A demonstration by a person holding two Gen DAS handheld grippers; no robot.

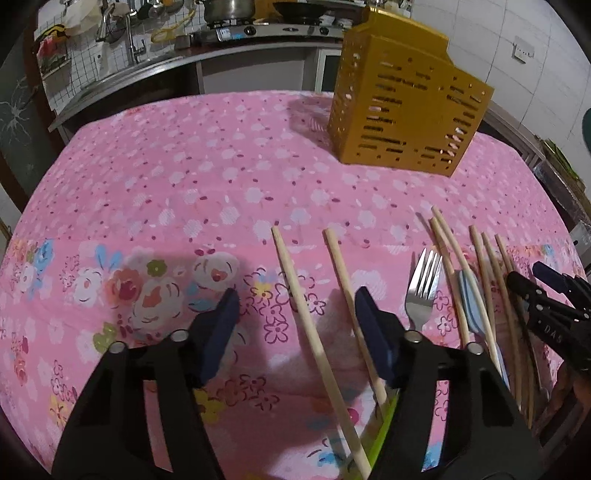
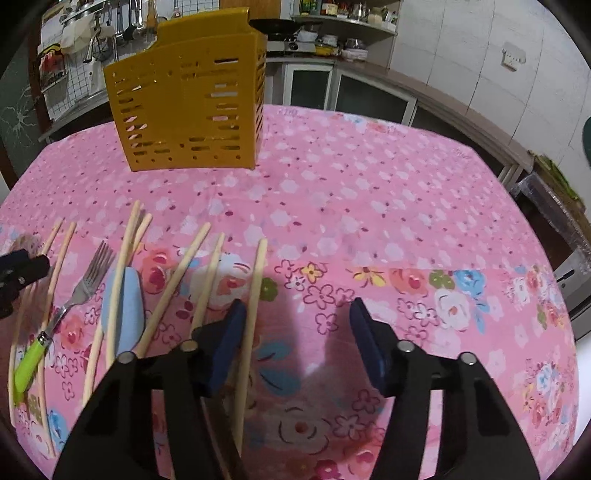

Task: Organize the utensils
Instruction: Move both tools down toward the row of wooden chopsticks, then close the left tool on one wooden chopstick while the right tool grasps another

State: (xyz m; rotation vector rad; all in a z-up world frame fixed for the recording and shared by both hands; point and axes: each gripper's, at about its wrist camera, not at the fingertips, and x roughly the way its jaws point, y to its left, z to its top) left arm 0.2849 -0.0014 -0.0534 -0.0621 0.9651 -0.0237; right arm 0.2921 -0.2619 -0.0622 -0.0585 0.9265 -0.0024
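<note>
A yellow slotted utensil holder [image 1: 402, 107] stands upright at the far side of the pink floral tablecloth [image 1: 207, 177]; it also shows in the right wrist view [image 2: 188, 99]. Several wooden chopsticks [image 1: 306, 317] lie on the cloth, along with a fork with a green handle [image 2: 74, 299] and a light blue spoon [image 2: 123, 314]. My left gripper [image 1: 295, 328] is open, low over the cloth, with two chopsticks between its fingers. My right gripper [image 2: 295, 336] is open and empty, with a chopstick [image 2: 253, 314] just inside its left finger.
Behind the table runs a kitchen counter with a sink [image 1: 122, 70], a stove with a pot [image 1: 229, 14] and shelves of jars [image 2: 340, 22]. The table's far edge [image 2: 424, 125] lies close behind the holder.
</note>
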